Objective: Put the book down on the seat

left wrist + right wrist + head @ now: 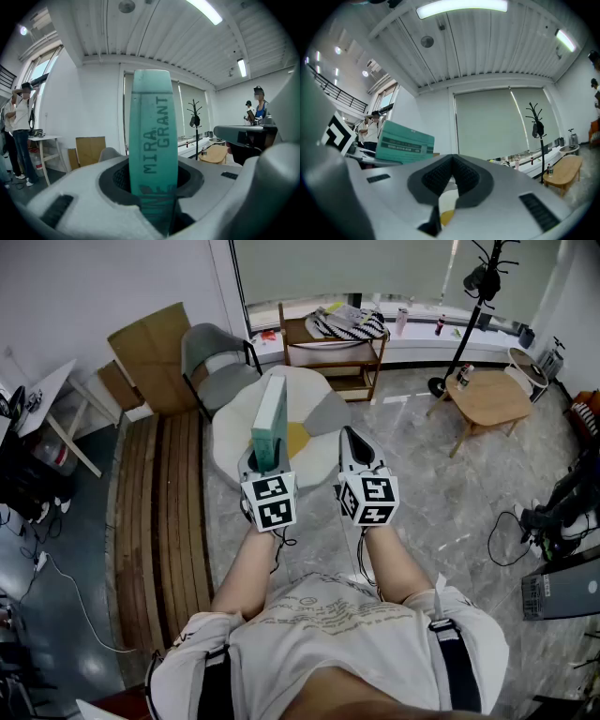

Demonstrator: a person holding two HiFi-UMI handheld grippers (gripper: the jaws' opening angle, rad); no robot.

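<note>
Roughly level, side by side: left claw [264,463] clamped on upright book [270,413], right claw [348,437] pinched together.

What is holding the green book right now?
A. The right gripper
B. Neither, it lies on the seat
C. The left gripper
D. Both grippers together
C: the green book stands upright, clamped between the pads of the left gripper, while the right gripper beside it holds nothing.
</note>
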